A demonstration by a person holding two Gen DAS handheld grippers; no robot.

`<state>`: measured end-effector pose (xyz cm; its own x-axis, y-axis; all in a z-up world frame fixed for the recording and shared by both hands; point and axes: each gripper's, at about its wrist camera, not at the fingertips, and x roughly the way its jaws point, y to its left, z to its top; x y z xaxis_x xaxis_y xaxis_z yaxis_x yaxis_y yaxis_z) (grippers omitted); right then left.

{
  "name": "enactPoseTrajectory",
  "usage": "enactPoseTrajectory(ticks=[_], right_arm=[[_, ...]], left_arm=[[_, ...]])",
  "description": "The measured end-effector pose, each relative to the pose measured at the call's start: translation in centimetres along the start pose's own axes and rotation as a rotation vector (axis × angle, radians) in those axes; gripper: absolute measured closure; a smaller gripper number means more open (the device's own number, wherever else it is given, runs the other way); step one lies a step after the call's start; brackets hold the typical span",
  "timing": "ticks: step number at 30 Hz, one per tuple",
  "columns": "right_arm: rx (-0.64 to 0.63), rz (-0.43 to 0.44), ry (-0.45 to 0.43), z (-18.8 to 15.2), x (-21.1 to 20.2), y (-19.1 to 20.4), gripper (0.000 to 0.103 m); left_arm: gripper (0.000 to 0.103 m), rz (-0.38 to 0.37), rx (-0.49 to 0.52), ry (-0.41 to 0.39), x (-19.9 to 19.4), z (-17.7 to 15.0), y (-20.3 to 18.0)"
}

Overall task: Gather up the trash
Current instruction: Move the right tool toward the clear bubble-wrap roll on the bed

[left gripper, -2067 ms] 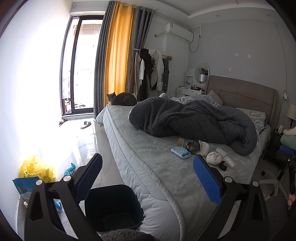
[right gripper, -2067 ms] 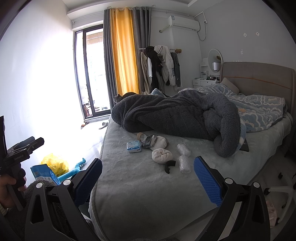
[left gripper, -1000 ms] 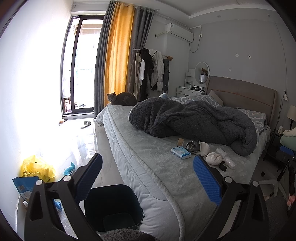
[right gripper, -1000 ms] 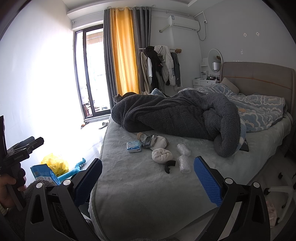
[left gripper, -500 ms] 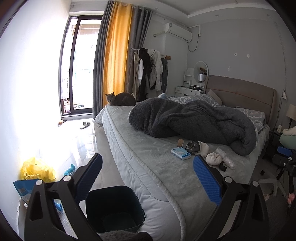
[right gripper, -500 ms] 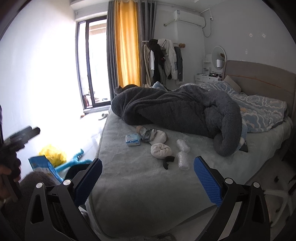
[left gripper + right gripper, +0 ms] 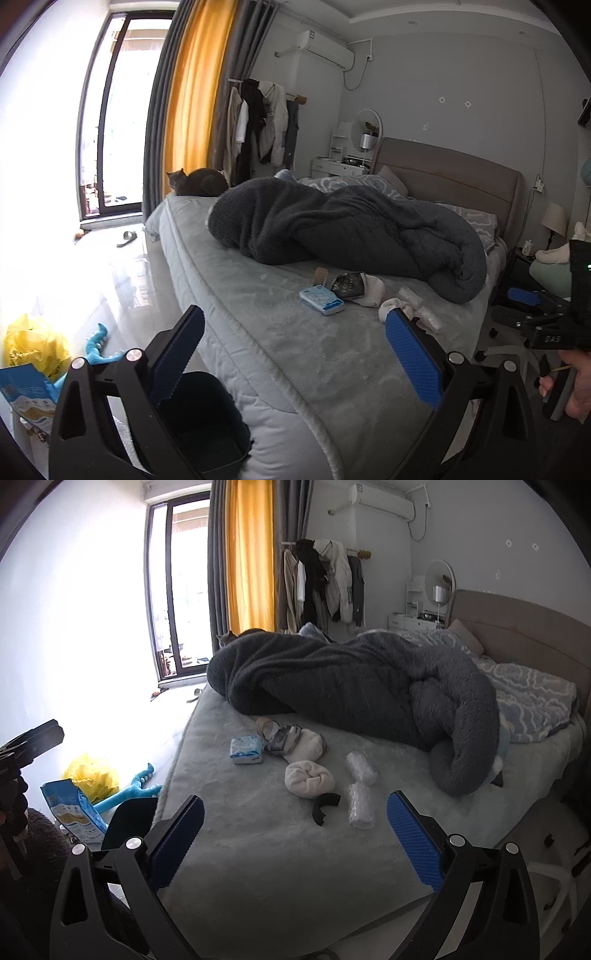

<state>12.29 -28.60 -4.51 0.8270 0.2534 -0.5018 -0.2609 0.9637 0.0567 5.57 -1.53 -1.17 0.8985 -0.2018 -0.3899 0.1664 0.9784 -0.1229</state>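
Your left gripper (image 7: 293, 352) hovered with its jaws spread wide and empty above the near edge of the bed (image 7: 332, 354), the dark bin (image 7: 207, 417) on the floor just below it. Your right gripper (image 7: 295, 836) was likewise spread and empty over the mattress. The trash lay mid-bed, near the grey blanket (image 7: 351, 679): a blue tissue pack (image 7: 245, 750), a crumpled wrapper (image 7: 282, 736), two white wads (image 7: 309, 778), two plastic rolls (image 7: 360, 805) and a black clip (image 7: 324, 804).
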Motion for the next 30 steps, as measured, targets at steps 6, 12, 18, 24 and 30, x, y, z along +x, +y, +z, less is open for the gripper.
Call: enactPoseTrajectory(ticks=[6,12,18,24,30], right_arm=[[0.005,-0.014,0.084,-0.5,4.4,-2.4,0.005],[0.019,-0.025,0.158,-1.4,7.3,-4.3,0.02],[0.071,-0.003,0.189,-1.5,9.0,-6.5,0.031],[0.093,0.021,0.235,-1.6,11.4,-8.2,0.035],[0.13,0.052,0.267,-1.7,13.6,-9.3,0.039]], left_arm=[[0.004,-0.069,0.036,0.049,4.2,0.0,-1.1],[0.005,-0.127,0.065,0.089,7.7,-0.3,-2.4],[0.005,-0.186,0.093,0.145,10.8,-1.4,-3.6],[0.005,-0.228,0.065,0.172,13.1,-1.7,-4.4],[0.005,-0.255,0.078,0.228,15.6,-2.4,-5.7]])
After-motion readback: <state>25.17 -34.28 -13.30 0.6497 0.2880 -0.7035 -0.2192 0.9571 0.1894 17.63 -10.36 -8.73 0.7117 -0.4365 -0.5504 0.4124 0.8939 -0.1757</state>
